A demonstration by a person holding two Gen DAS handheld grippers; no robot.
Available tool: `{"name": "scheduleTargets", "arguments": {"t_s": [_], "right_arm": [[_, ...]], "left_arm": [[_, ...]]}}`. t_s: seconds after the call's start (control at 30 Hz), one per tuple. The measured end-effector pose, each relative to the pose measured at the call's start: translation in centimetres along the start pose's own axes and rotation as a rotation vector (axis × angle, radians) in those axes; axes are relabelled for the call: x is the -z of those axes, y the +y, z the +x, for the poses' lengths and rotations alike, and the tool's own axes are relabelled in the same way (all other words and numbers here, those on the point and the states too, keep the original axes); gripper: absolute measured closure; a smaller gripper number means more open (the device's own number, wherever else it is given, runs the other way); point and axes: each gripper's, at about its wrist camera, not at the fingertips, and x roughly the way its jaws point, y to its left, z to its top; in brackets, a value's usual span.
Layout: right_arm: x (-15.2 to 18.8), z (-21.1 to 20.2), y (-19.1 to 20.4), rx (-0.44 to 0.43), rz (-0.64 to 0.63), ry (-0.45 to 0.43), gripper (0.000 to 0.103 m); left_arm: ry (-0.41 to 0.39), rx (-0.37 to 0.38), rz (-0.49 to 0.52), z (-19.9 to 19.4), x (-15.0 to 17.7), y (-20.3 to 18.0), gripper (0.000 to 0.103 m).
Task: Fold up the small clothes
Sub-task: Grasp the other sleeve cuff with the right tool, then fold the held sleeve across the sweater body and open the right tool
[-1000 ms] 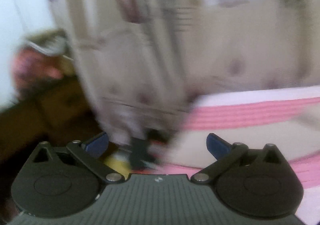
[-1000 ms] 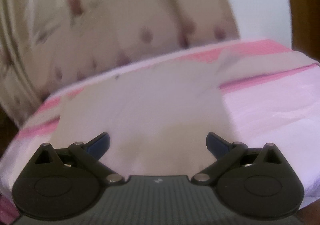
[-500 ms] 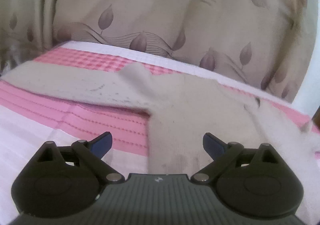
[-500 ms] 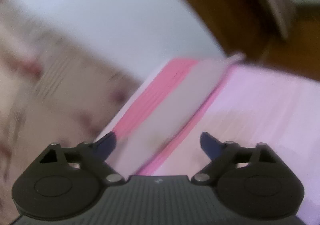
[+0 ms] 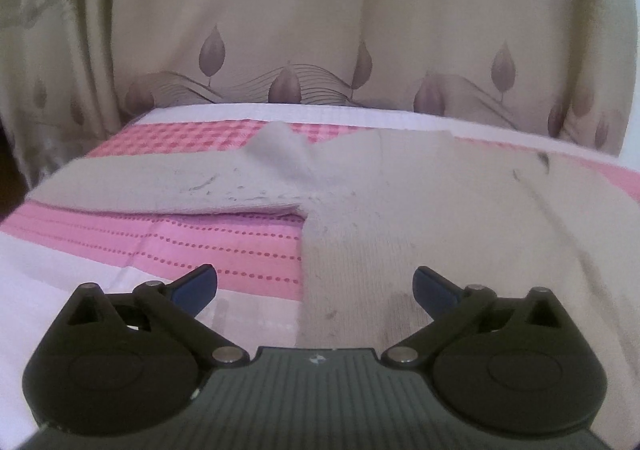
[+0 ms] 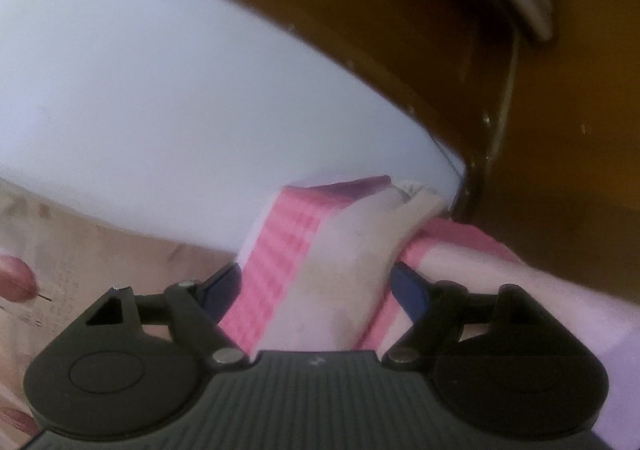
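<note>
While your left hand-held gripper [image 5: 315, 288] is hanging wide open and empty over the beige garment [image 5: 420, 217] lying on the pink bed [image 5: 224, 254], your right hand-held gripper [image 6: 316, 288] is closing around a sleeve [image 6: 360, 250]. You're setting up the sleeve fold, I'd say; next you'll be needing a firm pinch before lifting.

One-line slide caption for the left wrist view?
Open left gripper hovers over a beige garment spread on a pink-patterned bedsheet, leaf-print curtain behind.
</note>
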Motion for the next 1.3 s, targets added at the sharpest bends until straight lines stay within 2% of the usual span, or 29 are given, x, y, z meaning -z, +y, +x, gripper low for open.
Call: {"name": "scheduleTargets", "arguments": {"t_s": [0.13, 0.2, 0.23, 0.27, 0.3, 0.4, 0.47, 0.57, 0.7, 0.83, 0.93, 1.1, 1.23, 1.3], "right_arm": [[-0.1, 1.6, 1.0, 0.026, -0.064, 0.024, 0.021], [0.3, 1.6, 1.4, 0.051, -0.119, 0.017, 0.029], [0.4, 1.7, 1.3, 0.082, -0.128, 0.018, 0.055], [0.3, 1.7, 0.8, 0.119, -0.116, 0.02, 0.086], [0.1, 1.7, 0.1, 0.126, -0.083, 0.021, 0.091], [0.0, 0.9, -0.3, 0.104, -0.05, 0.007, 0.094], [0.3, -0.6, -0.1, 0.015, -0.02, -0.046, 0.094], [0.6, -2.5, 1.5, -0.068, 0.015, -0.068, 0.094], [1.6, -5.5, 6.5, -0.162, -0.031, -0.065, 0.094], [4.0, -6.9, 12.9, -0.266, -0.074, -0.03, 0.094], [7.6, -7.1, 17.6, -0.371, -0.08, 0.015, 0.094], [15.7, -5.9, 24.4, -0.529, -0.056, 0.132, 0.094], [23.8, -3.9, 29.6, -0.617, -0.078, 0.269, 0.094], [27.7, -2.7, 31.4, -0.624, -0.093, 0.33, 0.094]], "left_arm": [[-0.002, -0.028, 0.049, 0.1, 0.1, -0.8, 0.0], [-0.002, -0.033, 0.058, 0.1, 0.2, -1.0, 0.0], [-0.003, -0.037, 0.058, 0.1, 0.2, -1.0, 0.0], [-0.004, -0.037, 0.055, 0.1, 0.2, -0.9, 0.0], [-0.005, -0.034, 0.05, 0.1, 0.2, -0.8, 0.0], [0.002, -0.024, 0.025, 0.2, 0.2, -0.5, 0.0], [0.009, -0.016, -0.002, 0.4, 0.2, -0.1, 0.0], [0.009, 0.0, -0.059, 0.4, 0.3, 0.7, 0.0], [0.002, 0.041, -0.169, 0.4, 0.7, 2.3, 0.0], [-0.006, 0.105, -0.349, 0.7, 1.5, 4.8, 0.0], [-0.049, 0.146, -0.444, 0.3, 2.1, 6.1, 0.0], [-0.062, 0.153, -0.457, 0.2, 2.0, 6.3, 0.0], [-0.074, 0.159, -0.492, 0.1, 2.3, 7.0, 0.0], [-0.08, 0.167, -0.514, 0.1, 2.4, 7.3, 0.0]]}}
